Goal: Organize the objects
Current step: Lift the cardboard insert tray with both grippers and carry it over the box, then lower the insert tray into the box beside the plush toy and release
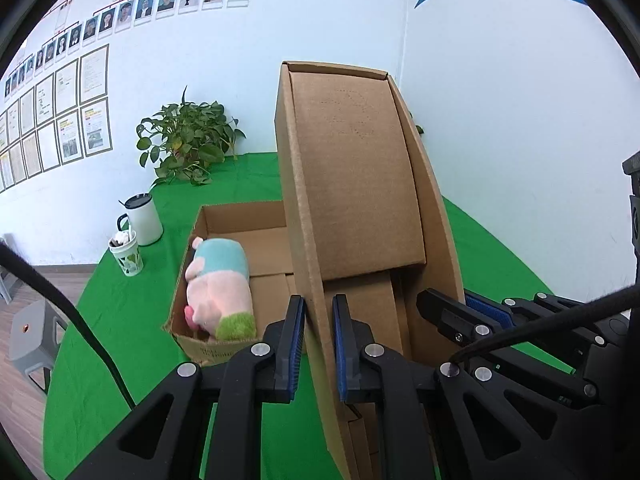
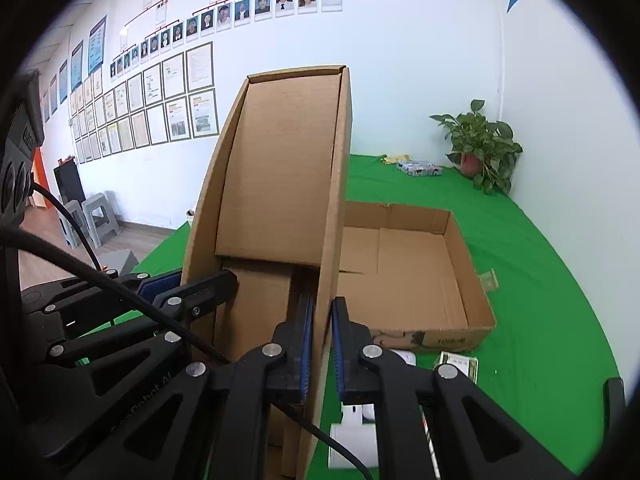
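A tall brown cardboard box is held tilted up on end above the green table. My left gripper is shut on its left side wall. My right gripper is shut on its right side wall. A second, flat open cardboard box lies on the table behind it, also seen in the right wrist view. A pink, blue and green plush toy lies inside that flat box at its left end. The right gripper also shows in the left wrist view.
A potted plant stands at the back by the wall. A white mug and a small green cup stand at the table's left edge. Small packets lie far back; a small box and white items lie near my right gripper. Grey stools stand on the floor.
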Tool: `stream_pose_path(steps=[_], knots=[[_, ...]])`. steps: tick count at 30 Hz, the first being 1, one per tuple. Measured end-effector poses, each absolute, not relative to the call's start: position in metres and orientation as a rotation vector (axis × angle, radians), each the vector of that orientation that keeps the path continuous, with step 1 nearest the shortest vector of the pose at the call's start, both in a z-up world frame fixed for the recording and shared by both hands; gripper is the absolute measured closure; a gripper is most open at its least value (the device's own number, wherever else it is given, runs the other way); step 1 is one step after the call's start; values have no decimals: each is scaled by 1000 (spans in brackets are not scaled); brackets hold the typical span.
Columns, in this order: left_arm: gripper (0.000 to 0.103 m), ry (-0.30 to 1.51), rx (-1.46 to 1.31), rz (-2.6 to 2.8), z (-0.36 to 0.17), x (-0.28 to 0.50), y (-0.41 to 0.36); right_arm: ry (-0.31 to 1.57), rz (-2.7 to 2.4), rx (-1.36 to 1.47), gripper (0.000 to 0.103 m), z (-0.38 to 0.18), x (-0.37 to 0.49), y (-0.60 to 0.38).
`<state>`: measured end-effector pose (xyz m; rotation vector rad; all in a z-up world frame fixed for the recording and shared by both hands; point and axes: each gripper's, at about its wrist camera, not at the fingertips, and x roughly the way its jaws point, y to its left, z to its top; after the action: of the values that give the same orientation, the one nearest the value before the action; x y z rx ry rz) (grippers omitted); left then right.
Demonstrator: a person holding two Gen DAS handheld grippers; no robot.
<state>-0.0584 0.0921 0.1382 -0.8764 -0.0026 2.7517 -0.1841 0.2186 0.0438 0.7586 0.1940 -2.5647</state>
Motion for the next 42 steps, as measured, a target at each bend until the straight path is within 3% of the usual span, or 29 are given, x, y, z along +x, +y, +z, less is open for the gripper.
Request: stream_pose_path(steps=[26,35,42], knots=[[93,46,-926,2750,161,-221,82,176,-2523,770,94,59,-289,181],[93,60,-1093,2710,121,-299,72,157,-2432,882,94,29,-343,164],[93,119,-1296,2664,53,-346,72,137,-2364,1036,94,-17,-373,148]])
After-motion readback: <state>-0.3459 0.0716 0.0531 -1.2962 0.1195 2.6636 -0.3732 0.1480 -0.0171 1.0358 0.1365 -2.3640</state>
